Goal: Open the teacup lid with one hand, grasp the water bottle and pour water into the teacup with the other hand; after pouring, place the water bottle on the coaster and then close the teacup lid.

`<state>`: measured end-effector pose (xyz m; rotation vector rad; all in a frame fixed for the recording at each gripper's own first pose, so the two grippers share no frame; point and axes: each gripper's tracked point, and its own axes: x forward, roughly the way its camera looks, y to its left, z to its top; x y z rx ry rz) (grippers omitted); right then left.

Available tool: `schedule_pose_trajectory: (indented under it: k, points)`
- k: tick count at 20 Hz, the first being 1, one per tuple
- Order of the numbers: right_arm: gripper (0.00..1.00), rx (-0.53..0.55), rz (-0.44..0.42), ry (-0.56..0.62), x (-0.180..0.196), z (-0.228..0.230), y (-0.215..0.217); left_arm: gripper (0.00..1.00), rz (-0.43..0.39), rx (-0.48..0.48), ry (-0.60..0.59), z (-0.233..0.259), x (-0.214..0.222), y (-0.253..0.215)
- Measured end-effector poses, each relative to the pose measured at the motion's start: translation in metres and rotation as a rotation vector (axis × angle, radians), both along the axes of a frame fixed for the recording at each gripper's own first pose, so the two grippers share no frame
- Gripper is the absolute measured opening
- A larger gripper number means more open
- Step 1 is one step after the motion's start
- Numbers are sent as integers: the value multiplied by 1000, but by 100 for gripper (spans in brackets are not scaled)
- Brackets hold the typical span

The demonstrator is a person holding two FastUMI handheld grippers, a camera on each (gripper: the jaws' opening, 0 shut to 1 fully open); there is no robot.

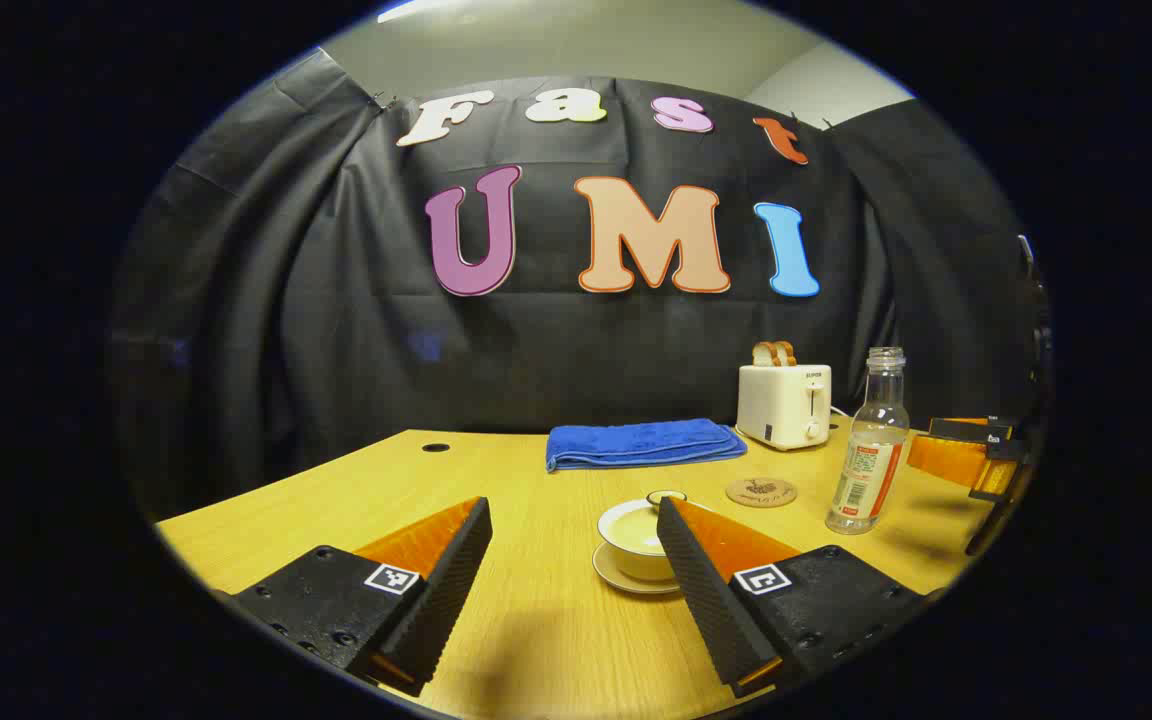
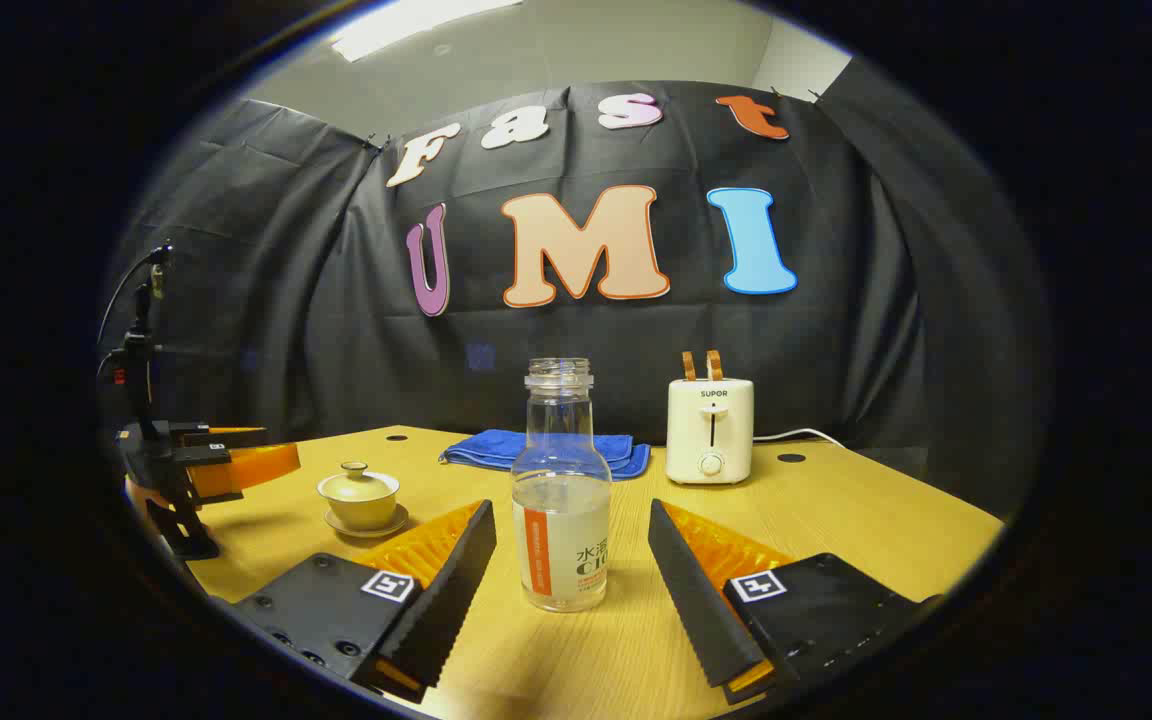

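Right gripper view: water bottle (image 2: 560, 500) between parted fingers (image 2: 451, 580).

Teacup (image 1: 636, 535) on saucer (image 1: 626, 580), coaster (image 1: 761, 492) btwn it & bottle (image 1: 871, 455); towel (image 1: 641, 443), toaster (image 1: 784, 403) behind.

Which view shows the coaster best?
The left gripper view: the coaster lies flat in plain sight on the table, between the teacup and the water bottle, just in front of the toaster. In the right gripper view I cannot make it out; the bottle stands between that gripper's open fingers.
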<state>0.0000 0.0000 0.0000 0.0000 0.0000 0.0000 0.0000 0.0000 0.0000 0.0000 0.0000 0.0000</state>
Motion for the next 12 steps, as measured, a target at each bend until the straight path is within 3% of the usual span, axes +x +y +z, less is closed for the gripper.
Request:
schedule_pose_trajectory:
  k: [5,12]
  points:
    - [96,0,10,-4,1,0,1,98,-47,1,1,-3,1,-13]
    - [97,-1,9,-3,1,0,0,97,-14,-2,6,-4,2,-6]
